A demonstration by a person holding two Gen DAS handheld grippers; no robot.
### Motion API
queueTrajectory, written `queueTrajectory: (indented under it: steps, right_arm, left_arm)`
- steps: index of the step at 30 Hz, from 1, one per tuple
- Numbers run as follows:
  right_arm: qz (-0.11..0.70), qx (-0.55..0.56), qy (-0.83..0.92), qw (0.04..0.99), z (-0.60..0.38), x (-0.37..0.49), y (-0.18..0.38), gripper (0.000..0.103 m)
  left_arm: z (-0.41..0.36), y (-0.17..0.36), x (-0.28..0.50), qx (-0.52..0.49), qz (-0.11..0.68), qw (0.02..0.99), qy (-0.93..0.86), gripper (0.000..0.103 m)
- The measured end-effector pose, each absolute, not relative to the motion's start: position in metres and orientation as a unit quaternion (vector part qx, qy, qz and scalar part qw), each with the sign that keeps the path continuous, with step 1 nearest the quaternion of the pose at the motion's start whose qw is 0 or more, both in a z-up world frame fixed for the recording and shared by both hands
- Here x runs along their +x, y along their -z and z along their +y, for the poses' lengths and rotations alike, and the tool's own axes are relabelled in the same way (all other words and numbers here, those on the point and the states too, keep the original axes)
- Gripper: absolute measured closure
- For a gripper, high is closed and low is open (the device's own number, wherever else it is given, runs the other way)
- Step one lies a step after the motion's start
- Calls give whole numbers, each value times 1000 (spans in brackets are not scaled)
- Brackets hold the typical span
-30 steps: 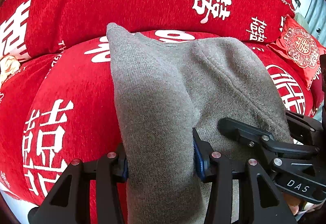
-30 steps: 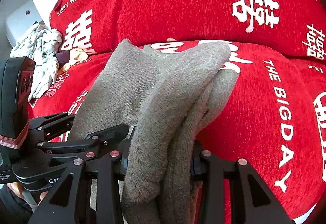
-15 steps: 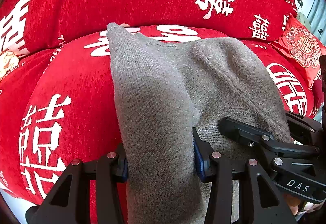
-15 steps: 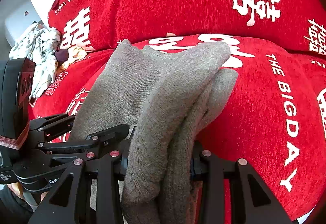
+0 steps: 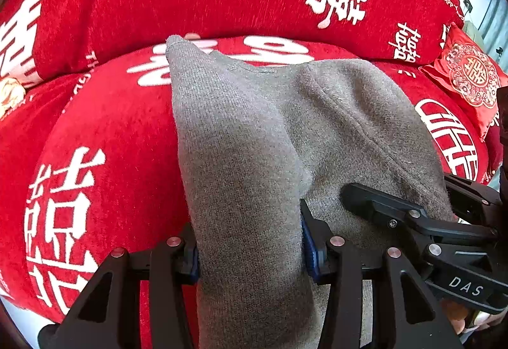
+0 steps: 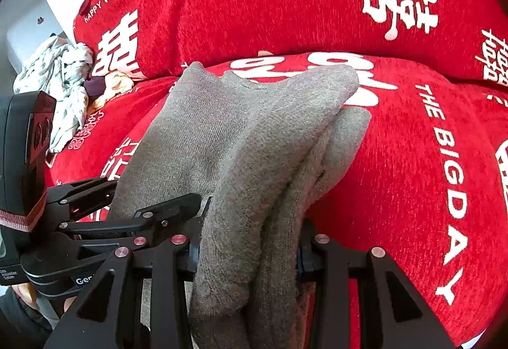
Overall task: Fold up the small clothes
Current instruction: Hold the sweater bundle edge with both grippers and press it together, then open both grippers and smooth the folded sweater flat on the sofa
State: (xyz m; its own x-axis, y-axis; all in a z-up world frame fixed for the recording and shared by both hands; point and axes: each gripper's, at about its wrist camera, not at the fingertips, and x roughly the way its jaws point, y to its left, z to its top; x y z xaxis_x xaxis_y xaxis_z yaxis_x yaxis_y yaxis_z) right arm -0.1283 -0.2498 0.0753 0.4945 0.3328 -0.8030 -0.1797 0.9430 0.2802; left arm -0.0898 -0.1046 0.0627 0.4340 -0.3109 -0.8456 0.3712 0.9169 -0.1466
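A grey knitted garment (image 5: 254, 127) lies folded on the red sofa seat (image 5: 104, 127), its far edge toward the backrest. My left gripper (image 5: 249, 250) is shut on the garment's left near edge, cloth bunched between its blue pads. In the right wrist view the same grey garment (image 6: 254, 133) shows in several thick layers, and my right gripper (image 6: 249, 249) is shut on its right near edge. Each gripper appears in the other's view: the right gripper (image 5: 428, 222) sits at the lower right, the left gripper (image 6: 120, 215) at the lower left. Both hold the cloth close together.
The red sofa backrest (image 6: 285, 0) with white lettering rises behind the seat. A crumpled pile of light clothes (image 6: 60, 82) lies at the sofa's left end. A small red embroidered cushion (image 5: 470, 76) rests at the right end. A hand (image 6: 28, 295) shows under the left gripper.
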Motion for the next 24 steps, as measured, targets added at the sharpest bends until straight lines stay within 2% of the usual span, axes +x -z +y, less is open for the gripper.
queueTrajectory:
  steps: [4, 6, 7, 8, 10, 16, 20, 24]
  right_arm:
    - [492, 102, -147, 852, -260, -124, -58, 57]
    - [496, 124, -153, 846, -270, -122, -51, 52]
    - [499, 136, -155, 842, -275, -120, -48, 47]
    - [502, 147, -157, 838, -280, -119, -44, 42]
    - [506, 170, -160, 830, -290, -119, -38, 37]
    - [463, 177, -115, 861, -310, -127, -67, 36]
    - [431, 150, -133, 880, -301, -114, -95, 36]
    - [441, 138, -177, 869, -283, -89, -92, 36]
  left_arm:
    - [-96, -52, -85, 10, 496, 843, 209, 43]
    - [-91, -49, -83, 0, 498, 841, 212, 33]
    - [-89, -48, -82, -1, 498, 842, 207, 24]
    - [-86, -47, -82, 1, 496, 844, 203, 19]
    - [-78, -46, -81, -9, 497, 842, 211, 19]
    - [-48, -66, -69, -49, 481, 855, 188, 19]
    - [-53, -74, -42, -28, 477, 864, 157, 19]
    - [-64, -71, -12, -2, 490, 862, 134, 19]
